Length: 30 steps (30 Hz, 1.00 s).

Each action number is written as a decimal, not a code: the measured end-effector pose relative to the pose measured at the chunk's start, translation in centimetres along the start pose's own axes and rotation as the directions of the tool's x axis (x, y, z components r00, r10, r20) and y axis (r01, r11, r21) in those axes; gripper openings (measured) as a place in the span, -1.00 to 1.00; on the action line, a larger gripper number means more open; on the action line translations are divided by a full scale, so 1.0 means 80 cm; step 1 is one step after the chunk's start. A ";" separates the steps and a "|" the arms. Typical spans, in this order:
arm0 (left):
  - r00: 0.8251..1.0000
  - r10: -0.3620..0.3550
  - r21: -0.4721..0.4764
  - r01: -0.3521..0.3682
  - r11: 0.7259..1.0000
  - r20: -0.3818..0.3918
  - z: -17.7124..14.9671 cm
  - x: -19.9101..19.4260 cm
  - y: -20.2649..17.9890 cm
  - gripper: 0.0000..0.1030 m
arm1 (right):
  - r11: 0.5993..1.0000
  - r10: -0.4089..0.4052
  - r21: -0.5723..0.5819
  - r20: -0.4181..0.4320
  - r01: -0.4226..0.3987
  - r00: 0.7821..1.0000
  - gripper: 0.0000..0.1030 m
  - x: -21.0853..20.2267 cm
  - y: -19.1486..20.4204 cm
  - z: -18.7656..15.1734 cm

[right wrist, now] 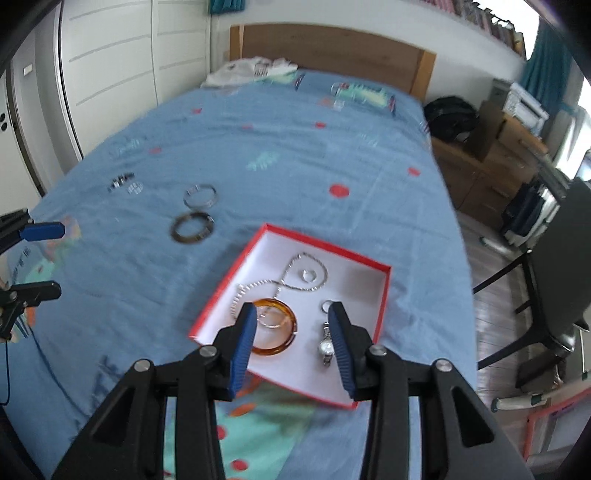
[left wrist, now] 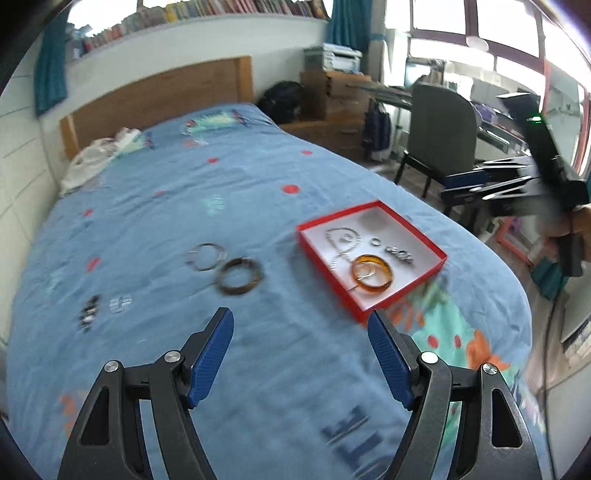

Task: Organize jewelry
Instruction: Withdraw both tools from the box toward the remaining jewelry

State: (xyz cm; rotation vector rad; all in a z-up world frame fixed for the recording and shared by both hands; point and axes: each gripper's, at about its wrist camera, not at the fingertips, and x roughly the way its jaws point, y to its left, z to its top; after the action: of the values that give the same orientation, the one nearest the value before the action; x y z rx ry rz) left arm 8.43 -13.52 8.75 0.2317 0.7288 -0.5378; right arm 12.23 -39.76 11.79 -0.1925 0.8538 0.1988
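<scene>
Far left: white wardrobe doors along the wall beside a bed under a blue patterned cover, a wooden headboard at its far end with crumpled white cloth just before it. On the cover's left part, a small dark beaded piece and a clear beaded piece side by side, well apart from the rest. Further right, a thin silver bangle with a dark brown bangle just beside it, both lying flat on the cover. Left tongs wide open, empty, hovering above the bare cover nearer than the bangles. Right of those, a shallow red box with white lining, flat on the bed near its right edge, holding a silver chain necklace, a small ring inside the chain's loop, an amber bangle overlapping the chain's end, another small ring and a wristwatch. Right tongs open, gripping nothing, poised over the box's near half, blue pads either side of the amber bangle and watch. Beyond the bed's right edge: a black bag, wooden drawers topped with a printer, teal curtains, a dark chair, bright windows, and a high shelf of books.
</scene>
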 end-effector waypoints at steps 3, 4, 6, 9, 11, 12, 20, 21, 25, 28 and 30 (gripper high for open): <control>0.998 0.054 -0.010 -0.054 0.998 0.035 -0.022 -0.049 0.032 0.44 | 1.000 -0.021 0.014 0.023 0.021 1.000 -0.25 -0.039 0.021 -0.004; 0.997 0.070 -0.019 -0.069 0.997 0.045 -0.028 -0.063 0.042 0.44 | 0.999 -0.031 0.016 0.028 0.030 0.999 -0.25 -0.050 0.029 -0.004; 0.992 0.114 -0.043 -0.112 0.993 0.054 -0.042 -0.092 0.065 0.60 | 0.999 -0.041 0.024 0.043 0.040 0.998 -0.25 -0.073 0.046 -0.005; 0.978 0.199 -0.093 -0.192 0.977 0.070 -0.063 -0.130 0.104 0.66 | 0.998 -0.048 0.031 0.072 0.046 0.996 -0.25 -0.102 0.071 -0.007; 0.965 0.250 -0.124 -0.240 0.963 0.076 -0.077 -0.153 0.131 0.68 | 0.998 -0.051 0.033 0.092 0.048 0.995 -0.25 -0.115 0.085 -0.008; 0.960 0.270 -0.136 -0.259 0.956 0.076 -0.081 -0.160 0.142 0.69 | 0.998 -0.045 0.041 0.104 0.041 0.994 -0.25 -0.120 0.091 -0.008; 0.913 0.405 -0.245 -0.381 0.892 0.055 -0.125 -0.206 0.222 0.79 | 0.996 -0.024 0.090 0.184 0.007 0.983 -0.25 -0.120 0.135 0.013; 0.906 0.421 -0.259 -0.397 0.881 0.040 -0.130 -0.206 0.233 0.79 | 0.996 -0.025 0.091 0.192 0.007 0.981 -0.24 -0.113 0.142 0.017; 0.895 0.446 -0.306 -0.428 0.850 -0.011 -0.152 -0.199 0.266 0.81 | 0.995 -0.003 0.094 0.206 -0.017 0.979 0.06 -0.081 0.160 0.026; 0.890 0.453 -0.349 -0.440 0.828 -0.047 -0.162 -0.186 0.291 0.83 | 0.995 0.017 0.089 0.195 -0.035 0.981 0.10 -0.053 0.171 0.032; 0.881 0.468 -0.365 -0.458 0.811 -0.067 -0.166 -0.178 0.304 0.86 | 0.995 0.025 0.091 0.189 -0.043 0.982 0.13 -0.034 0.174 0.035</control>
State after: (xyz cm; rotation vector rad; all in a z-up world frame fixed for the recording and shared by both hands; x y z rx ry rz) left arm 5.24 17.48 9.22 0.0410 0.7036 0.0720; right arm 9.07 -25.86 14.44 -0.0689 0.6777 0.2049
